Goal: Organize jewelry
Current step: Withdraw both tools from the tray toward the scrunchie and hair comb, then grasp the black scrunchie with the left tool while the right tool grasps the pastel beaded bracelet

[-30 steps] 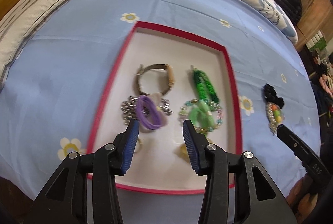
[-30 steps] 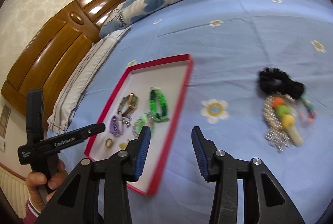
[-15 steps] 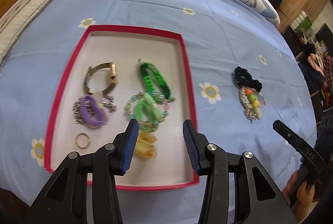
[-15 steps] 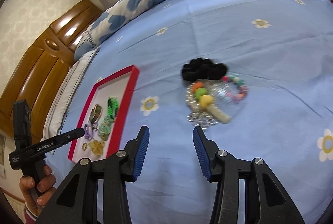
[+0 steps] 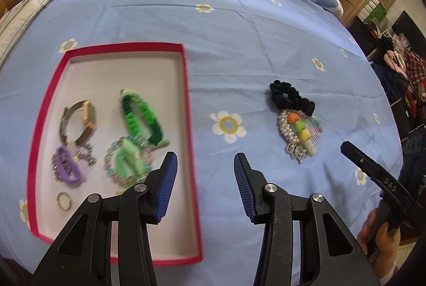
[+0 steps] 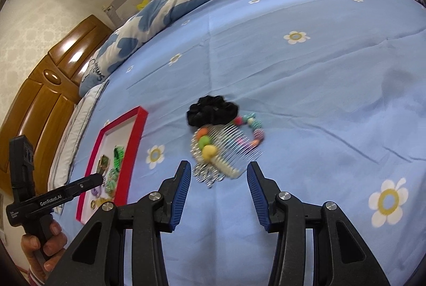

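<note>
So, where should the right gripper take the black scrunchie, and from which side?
Grip the far, free edge of the black scrunchie, coming down from above. It lies flat on the bed sheet, and its near edge touches the hair comb and beads, so a low approach from the near side would likely catch those. The right gripper is open and empty.

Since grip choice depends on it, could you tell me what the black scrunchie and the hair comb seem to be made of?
The black scrunchie looks like soft matte fabric, gathered into ruffles. The hair comb appears to be shiny silver metal, with thin glinting teeth; plated plastic is possible.
</note>
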